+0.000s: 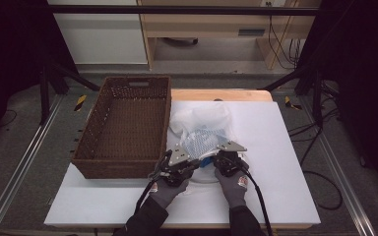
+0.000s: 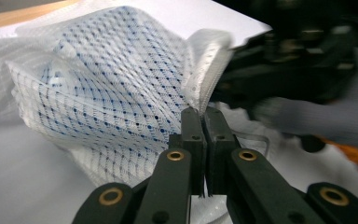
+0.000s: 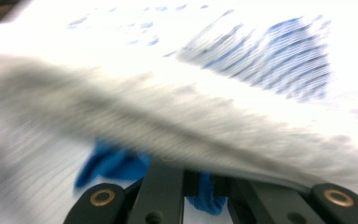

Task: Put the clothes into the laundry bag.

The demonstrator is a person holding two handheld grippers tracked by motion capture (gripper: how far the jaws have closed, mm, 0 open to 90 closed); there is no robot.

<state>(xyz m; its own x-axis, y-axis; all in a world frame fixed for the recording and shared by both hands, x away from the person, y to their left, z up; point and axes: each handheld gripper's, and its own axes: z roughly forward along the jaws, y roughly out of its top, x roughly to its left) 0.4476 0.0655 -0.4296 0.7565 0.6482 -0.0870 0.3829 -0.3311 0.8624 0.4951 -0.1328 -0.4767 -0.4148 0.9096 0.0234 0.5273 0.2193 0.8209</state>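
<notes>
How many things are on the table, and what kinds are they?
Basket: 1
White mesh bag: 1
Blue thing inside the bag: 1
Grippers: 2, left and right
Total: 5

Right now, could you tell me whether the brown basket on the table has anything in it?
Empty. The high view looks straight into the basket and shows bare woven bottom; the white mesh bag lies outside, on the table beside it.
</notes>
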